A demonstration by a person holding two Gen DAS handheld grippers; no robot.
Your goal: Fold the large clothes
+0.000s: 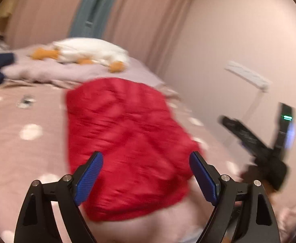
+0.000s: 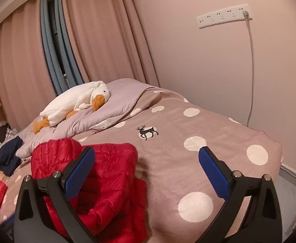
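1. Bed [image 2: 168,158]: pinkish-brown cover with white dots and a deer print [image 2: 147,132]; lilac quilt [image 2: 115,103] bunched at the far end.
2. Room: pink curtains [image 2: 99,40], pale wall, socket strip [image 2: 223,18] with a hanging cord.
3. Plush goose [image 2: 77,101]: white, orange feet, lying on the quilt.
4. Dark blue garment [image 2: 8,154]: heaped at the bed's left edge.
5. Red puffer jacket [image 1: 127,141]: folded flat on the cover, blurred in the left view.
6. Left gripper [image 1: 145,174]: fingers spread wide above the jacket's near end, holding nothing.
7. Right gripper [image 2: 148,172]: fingers spread wide, empty; jacket lies under its left finger, bare cover under the right.
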